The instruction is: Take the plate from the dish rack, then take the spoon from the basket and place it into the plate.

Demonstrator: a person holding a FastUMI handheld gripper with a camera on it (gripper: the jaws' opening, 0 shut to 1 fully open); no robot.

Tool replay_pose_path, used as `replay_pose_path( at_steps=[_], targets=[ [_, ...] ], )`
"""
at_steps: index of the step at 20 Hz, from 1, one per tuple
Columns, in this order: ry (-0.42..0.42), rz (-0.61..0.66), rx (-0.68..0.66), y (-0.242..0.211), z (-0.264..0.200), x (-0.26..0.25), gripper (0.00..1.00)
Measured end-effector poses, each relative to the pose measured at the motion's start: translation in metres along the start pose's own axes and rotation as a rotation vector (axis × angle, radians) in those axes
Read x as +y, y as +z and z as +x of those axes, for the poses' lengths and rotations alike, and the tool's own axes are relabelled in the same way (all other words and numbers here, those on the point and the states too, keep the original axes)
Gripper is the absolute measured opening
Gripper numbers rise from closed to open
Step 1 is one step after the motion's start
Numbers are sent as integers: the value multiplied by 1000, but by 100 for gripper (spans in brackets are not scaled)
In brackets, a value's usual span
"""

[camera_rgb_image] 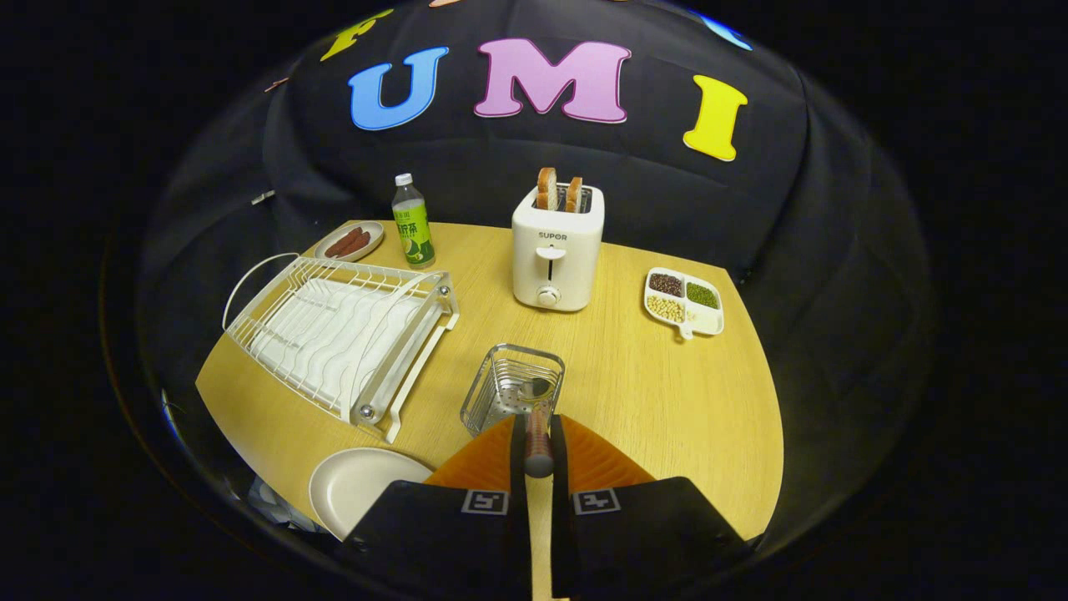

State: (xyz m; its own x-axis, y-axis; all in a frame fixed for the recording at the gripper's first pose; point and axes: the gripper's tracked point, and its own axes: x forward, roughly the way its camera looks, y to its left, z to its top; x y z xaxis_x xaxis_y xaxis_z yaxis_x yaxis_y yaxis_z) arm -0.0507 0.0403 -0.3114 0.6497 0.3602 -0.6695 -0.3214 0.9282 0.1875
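The spoon (538, 451) has a brown handle and a metal bowl. My gripper (538, 427) is shut on that handle, with both fingers pressing its sides. The spoon's bowl still hangs inside the opening of the wire basket (499, 392), which stands just ahead of the fingers. The cream plate (359, 488) lies flat on the wooden table, left of my fingers and in front of the dish rack. The white dish rack (342, 334) stands beyond the plate with nothing in its slots.
A white toaster (555, 255) with two bread slices stands beyond the basket. A divided dish of beans (684, 302) lies to its right. Behind the rack stand a green bottle (413, 224) and a small plate of sausages (350, 242). The table edge (772, 467) curves close on the right.
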Motion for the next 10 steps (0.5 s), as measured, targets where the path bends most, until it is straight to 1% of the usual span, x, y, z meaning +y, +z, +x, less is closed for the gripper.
replay_pose_path(
  at_steps=[3,6,10],
  targets=[
    [-10,19,-41,18,-19,-1,13],
    [-30,-3,-81,34,-40,1,13],
    [-5,8,-104,42,-69,17,13]
  ],
)
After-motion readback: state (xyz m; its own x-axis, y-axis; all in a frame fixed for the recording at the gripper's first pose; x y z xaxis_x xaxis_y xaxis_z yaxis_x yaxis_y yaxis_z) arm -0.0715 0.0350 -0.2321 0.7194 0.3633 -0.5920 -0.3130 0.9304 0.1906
